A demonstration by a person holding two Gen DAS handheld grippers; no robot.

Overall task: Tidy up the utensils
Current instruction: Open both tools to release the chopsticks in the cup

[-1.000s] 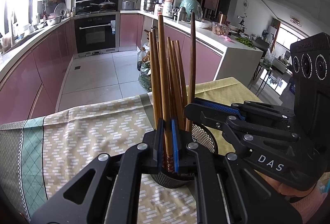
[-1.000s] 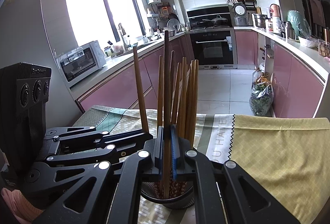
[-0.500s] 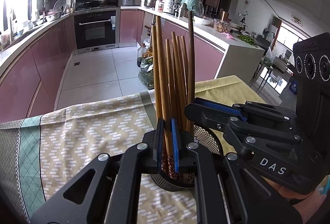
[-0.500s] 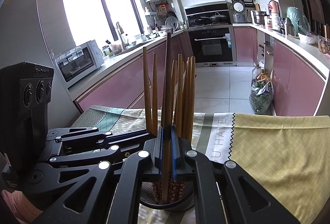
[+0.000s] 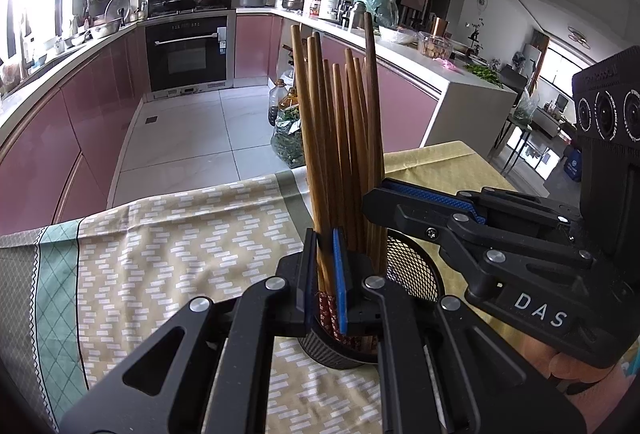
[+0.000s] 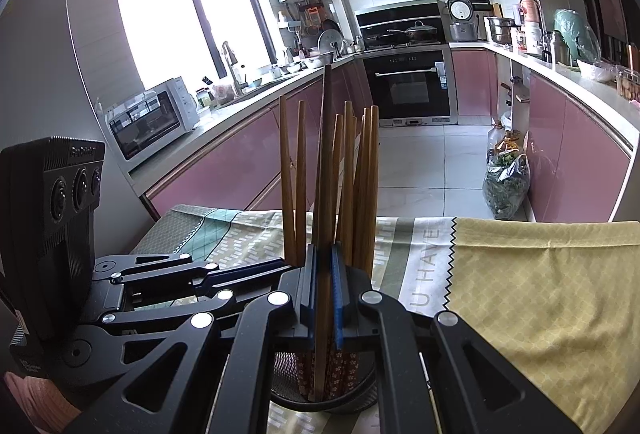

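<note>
Left wrist view: a wooden chopstick (image 5: pixel 316 170) is clamped by the left gripper (image 5: pixel 325 282), tip already low in the mesh holder (image 5: pixel 416 270) at 6 o'clock. Approx. ten chopsticks (image 5: pixel 352 138) are stood inside. Another chopstick (image 6: pixel 325 170) is pinched by the right gripper (image 6: pixel 324 294), likewise lowered. Both are yet to be released; any utensils left elsewhere can't be seen, so probably near done.

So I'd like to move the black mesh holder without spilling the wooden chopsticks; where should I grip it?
Pinch the black mesh holder by its rim wall, coming from above on its bare side: the wooden chopsticks lean opposite, and both grippers are already shut on chopsticks.
</note>
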